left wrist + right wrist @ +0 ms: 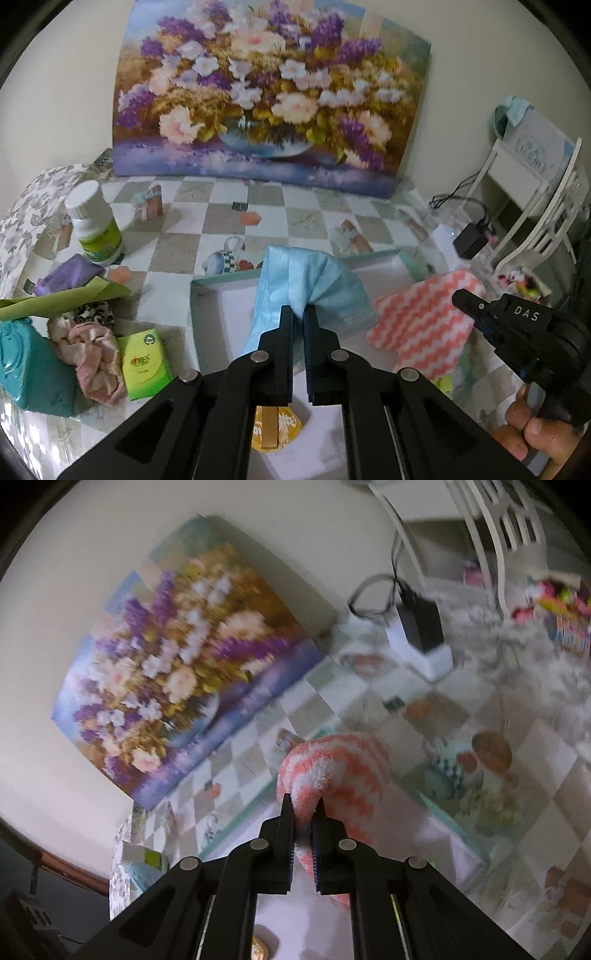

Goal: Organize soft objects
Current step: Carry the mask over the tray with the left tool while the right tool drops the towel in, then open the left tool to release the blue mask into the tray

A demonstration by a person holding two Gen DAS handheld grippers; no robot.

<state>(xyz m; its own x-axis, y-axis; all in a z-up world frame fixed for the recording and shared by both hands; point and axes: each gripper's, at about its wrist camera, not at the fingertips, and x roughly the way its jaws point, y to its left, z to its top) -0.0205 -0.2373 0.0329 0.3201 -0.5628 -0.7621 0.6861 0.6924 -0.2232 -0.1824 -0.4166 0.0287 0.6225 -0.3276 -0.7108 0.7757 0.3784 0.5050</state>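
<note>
While both tongs are clamped on cloth, the scene reads as follows.

Left gripper (300,314): jaws drawn narrow on a fold of the light blue cloth (306,280), pinched between the fingertips.
Light blue cloth: raised over the white tray (207,295), draping down on both sides of the fingers, one end trailing into the tray.
Right gripper (303,808): jaws narrow, closed on the coral-and-white zigzag cloth (332,768); in the left wrist view this gripper (461,297) shows at the right, a hand (532,432) on its grip.
Zigzag cloth (424,317): held up just beside the blue cloth, over the right side of the tray.
Tray: teal-rimmed, on the checked tablecloth (221,206); a yellow packet (275,428) lies inside near the front.
Left of tray: green tissue pack (144,363), pink scrunchie (98,354), teal object (33,373), purple packet (70,275), white bottle (96,225).
Back: flower painting (266,92) against the wall.
Right: white rack (535,206), black adapter (471,240).
</note>
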